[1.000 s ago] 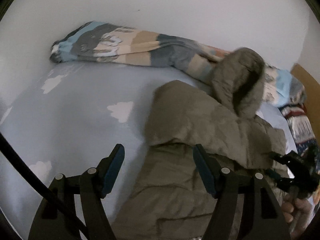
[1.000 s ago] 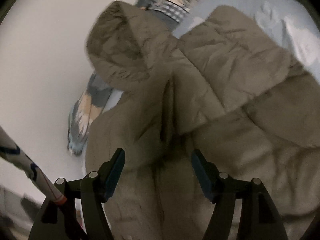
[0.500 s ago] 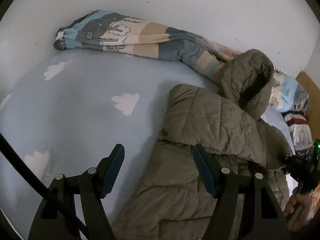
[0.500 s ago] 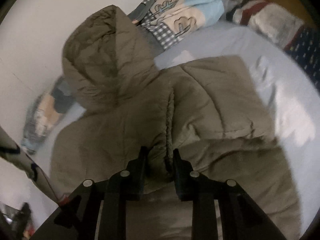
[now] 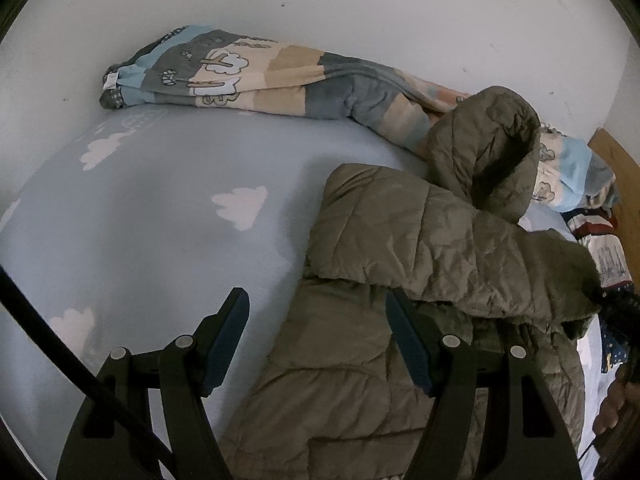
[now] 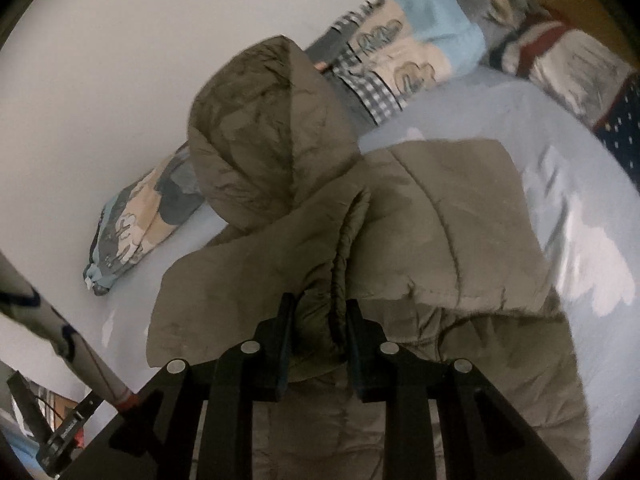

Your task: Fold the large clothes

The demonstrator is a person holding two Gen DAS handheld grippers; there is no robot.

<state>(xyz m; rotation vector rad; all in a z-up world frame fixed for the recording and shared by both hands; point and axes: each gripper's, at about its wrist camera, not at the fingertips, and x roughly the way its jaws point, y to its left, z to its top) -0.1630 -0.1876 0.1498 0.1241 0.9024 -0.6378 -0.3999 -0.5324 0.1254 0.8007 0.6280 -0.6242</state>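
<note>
An olive quilted jacket [image 5: 420, 240] with a hood [image 5: 488, 148] lies on a pale blue bed sheet [image 5: 160, 220] printed with white clouds. In the right wrist view my right gripper [image 6: 318, 308] is shut on a bunched ridge of the jacket [image 6: 440, 220] just below the hood [image 6: 260, 132], lifting that fold off the bed. My left gripper [image 5: 318, 308] hangs open over the jacket's left edge, one finger above the sheet and the other above the fabric, with nothing pinched. The right gripper [image 5: 616, 308] shows dark at the far right of the left wrist view, with a hand [image 5: 612, 408] below it.
A rolled striped quilt [image 5: 248, 76] with cartoon prints lies along the white wall. More folded textiles [image 6: 560, 56] are piled at the bed's head by a wooden board [image 5: 620, 176]. A striped sleeve [image 6: 32, 304] shows at the left of the right wrist view.
My right gripper went from open over the jacket to shut on a fold below the hood, then rose and rolled with it. The left gripper stayed open and nearly still.
</note>
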